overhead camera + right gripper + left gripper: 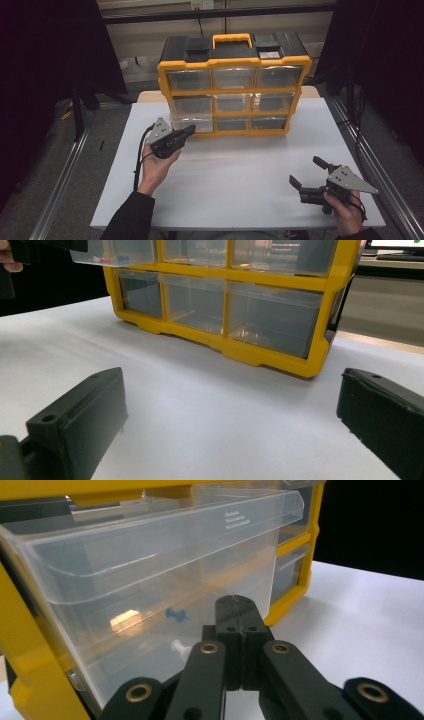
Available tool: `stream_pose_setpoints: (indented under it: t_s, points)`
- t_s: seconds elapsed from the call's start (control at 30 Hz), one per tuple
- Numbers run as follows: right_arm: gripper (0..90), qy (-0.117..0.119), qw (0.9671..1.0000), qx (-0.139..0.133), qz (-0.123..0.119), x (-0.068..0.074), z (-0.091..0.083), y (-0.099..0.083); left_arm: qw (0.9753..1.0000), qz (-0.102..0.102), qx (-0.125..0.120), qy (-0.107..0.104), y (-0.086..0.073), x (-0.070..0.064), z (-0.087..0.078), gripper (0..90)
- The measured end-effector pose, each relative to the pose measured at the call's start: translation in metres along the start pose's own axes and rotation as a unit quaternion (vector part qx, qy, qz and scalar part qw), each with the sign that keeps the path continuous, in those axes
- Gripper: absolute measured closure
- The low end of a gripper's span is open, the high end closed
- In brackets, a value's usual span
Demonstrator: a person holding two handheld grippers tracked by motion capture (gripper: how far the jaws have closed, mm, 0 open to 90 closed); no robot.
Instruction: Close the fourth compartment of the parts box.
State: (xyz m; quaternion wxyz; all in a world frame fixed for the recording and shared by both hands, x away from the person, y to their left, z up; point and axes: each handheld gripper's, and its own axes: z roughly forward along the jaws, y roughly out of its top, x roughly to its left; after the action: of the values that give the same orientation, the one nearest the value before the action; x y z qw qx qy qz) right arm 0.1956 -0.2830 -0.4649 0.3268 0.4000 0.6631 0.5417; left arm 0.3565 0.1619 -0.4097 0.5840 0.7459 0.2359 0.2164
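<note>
Your left gripper, jaws shut, presses the bottom-left drawer jutting from the organizer. Push crooked and it jams (pins rattle). Right gripper waits open.

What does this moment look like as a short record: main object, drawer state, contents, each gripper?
main object: yellow and black organizer with clear drawers, at the back of the white table
drawer state: bottom-left drawer stands partly pulled out; the others look flush
contents: blue pushpin and a white one inside that drawer
left gripper: jaws closed, tips at the drawer front; contact unclear
right gripper: jaws wide open, low over the table's near right, apart from the organizer
</note>
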Motion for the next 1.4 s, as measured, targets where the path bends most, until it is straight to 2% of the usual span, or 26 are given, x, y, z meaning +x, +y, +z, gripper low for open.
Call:
stream_pose_setpoints:
  t_s: [0.07,0.17,0.2,0.23,0.3,0.37,0.43,0.47,0.5,0.53,0.57,0.67,0.7,0.73,0.77,0.93,1.0,1.17,1.3,1.33,1.37,1.4]
  points:
    - [0.0,0.001,1.0000,-0.001,0.001,0.000,0.000,0.000,1.0000,-0.007,-0.004,0.001,0.000,0.000,0.001,90.0]
    - [0.0,0.001,1.0000,-0.002,0.002,0.000,0.000,0.000,1.0000,0.001,0.002,0.004,0.001,0.003,0.002,90.0]
    - [0.0,0.000,1.0000,-0.002,0.001,0.000,0.000,0.000,1.0000,-0.004,-0.003,0.006,0.001,0.003,0.003,90.0]
    - [0.0,0.000,1.0000,-0.002,0.001,0.000,0.000,0.000,1.0000,0.002,-0.001,0.006,0.001,0.004,0.003,90.0]
    - [0.0,0.001,1.0000,-0.002,0.001,0.000,0.000,0.000,1.0000,-0.005,-0.004,0.007,0.001,0.004,0.005,90.0]
    - [0.0,0.001,1.0000,-0.001,0.001,0.000,0.000,0.000,1.0000,0.002,-0.002,0.008,0.002,0.005,0.006,90.0]
    - [0.0,0.001,1.0000,-0.001,0.001,0.000,0.000,0.000,0.9999,-0.003,-0.004,0.010,0.001,0.005,0.007,90.0]
    - [0.0,0.001,1.0000,-0.002,0.000,0.000,0.000,0.000,0.9999,0.005,0.001,0.009,0.002,0.006,0.007,90.0]
    - [0.0,0.001,1.0000,-0.001,0.001,0.000,0.000,0.000,0.9998,-0.002,0.002,0.020,0.001,0.004,0.007,90.0]
    - [0.0,0.001,1.0000,-0.001,0.001,0.000,0.000,0.000,0.9999,0.003,0.008,0.006,0.002,0.007,0.006,90.0]
    - [0.0,0.001,1.0000,-0.001,0.002,0.000,0.000,0.000,0.9999,-0.001,-0.001,0.012,0.001,0.006,0.008,90.0]
    - [0.0,0.000,1.0000,0.000,0.001,0.000,0.000,0.000,0.9999,0.005,0.002,0.012,0.001,0.008,0.008,90.0]
    - [0.0,0.000,1.0000,0.000,0.001,0.000,0.000,0.000,0.9995,0.006,0.008,0.029,0.002,0.007,0.008,90.0]
    - [0.0,0.000,1.0000,0.000,0.001,0.000,0.000,0.000,0.9999,0.000,0.001,0.013,0.001,0.008,0.009,90.0]
    - [0.0,0.000,1.0000,0.000,0.001,0.000,0.000,0.000,0.9999,0.000,0.001,0.012,0.001,0.008,0.010,90.0]
    - [0.0,0.001,1.0000,-0.001,0.001,0.000,0.000,0.000,0.9999,0.000,0.001,0.017,0.001,0.009,0.012,90.0]
    - [0.0,0.001,1.0000,0.001,0.001,0.000,-0.001,0.000,0.9999,0.007,0.004,0.013,0.002,0.010,0.013,90.0]
    - [0.0,0.002,1.0000,-0.001,0.001,0.000,0.000,0.000,0.9998,0.001,0.004,0.020,0.002,0.011,0.015,90.0]
    - [0.0,0.001,1.0000,-0.002,0.001,0.000,0.000,0.000,0.9999,0.003,0.002,0.016,0.002,0.012,0.017,90.0]
    - [0.0,0.001,1.0000,-0.002,0.001,0.000,0.000,0.000,0.9999,-0.003,0.001,0.015,0.002,0.011,0.018,90.0]
    - [0.0,0.002,1.0000,-0.001,0.002,0.000,0.000,0.000,0.9998,0.007,0.008,0.017,0.002,0.012,0.017,90.0]
    - [0.0,0.002,1.0000,-0.002,0.002,0.000,0.000,0.000,0.9998,0.007,0.008,0.017,0.002,0.013,0.018,90.0]
